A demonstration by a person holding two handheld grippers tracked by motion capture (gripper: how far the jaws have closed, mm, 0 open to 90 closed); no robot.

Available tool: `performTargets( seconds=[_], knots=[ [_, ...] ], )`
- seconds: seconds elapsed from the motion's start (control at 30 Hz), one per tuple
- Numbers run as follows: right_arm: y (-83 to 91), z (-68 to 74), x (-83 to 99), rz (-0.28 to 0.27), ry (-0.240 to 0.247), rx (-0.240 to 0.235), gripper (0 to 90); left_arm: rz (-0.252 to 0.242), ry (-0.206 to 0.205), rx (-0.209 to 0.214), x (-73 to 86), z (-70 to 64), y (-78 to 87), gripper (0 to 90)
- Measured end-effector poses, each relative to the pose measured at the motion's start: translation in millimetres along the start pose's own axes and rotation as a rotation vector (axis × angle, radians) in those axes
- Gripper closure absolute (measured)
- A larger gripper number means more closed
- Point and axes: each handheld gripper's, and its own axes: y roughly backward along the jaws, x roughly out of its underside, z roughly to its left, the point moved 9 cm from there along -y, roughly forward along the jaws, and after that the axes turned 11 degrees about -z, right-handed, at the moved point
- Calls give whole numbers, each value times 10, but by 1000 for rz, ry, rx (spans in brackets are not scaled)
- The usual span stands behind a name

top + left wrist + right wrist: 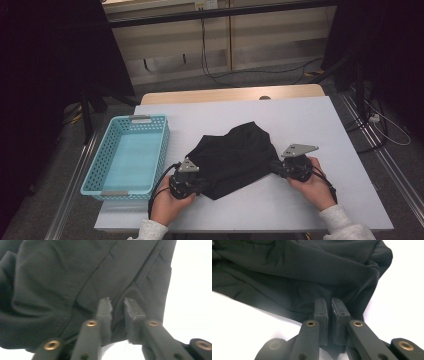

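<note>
I am working on a black cloth that lies bunched up in the middle of the white table. It looks like I am in the middle of folding it or getting it ready to put away.

My left gripper is at the near left edge of the cloth. Its jaws stand a little apart, with a fold of the cloth between them, so they are narrow but not squeezed tight. I think it is just about to pinch the cloth, or has it only loosely.

My right gripper is at the near right corner of the cloth. Its jaws are pressed almost together and the dark cloth runs right into them, so it is holding the cloth there.

A light blue basket sits on the left side of the table, just beside my left hand. Nothing is in it that I can see. My right hand is well apart from it, on the other side of the cloth.

Next I think my left gripper must close firmly on its edge. Then both grippers need to lift and pull apart together, so the cloth opens out flat and does not slip. If one side lets go, the cloth will drop back in a heap.
</note>
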Motion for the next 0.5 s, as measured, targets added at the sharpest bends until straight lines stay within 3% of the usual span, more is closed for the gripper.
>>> performTargets(
  seconds=[0.1,0.27,0.4,0.5],
  knots=[
    [38,-78,-20,-17,-31,5,836,-51,78,26,-129,13,40,866],
    [126,-147,-90,-41,-32,8,834,-127,97,-7,-340,160,65,876],
    [105,-176,-40,-22,-45,12,815,-137,111,-29,-392,252,-30,876],
    [76,-174,-2,-4,-43,22,734,-125,137,-38,-348,318,-123,871]
  ],
)
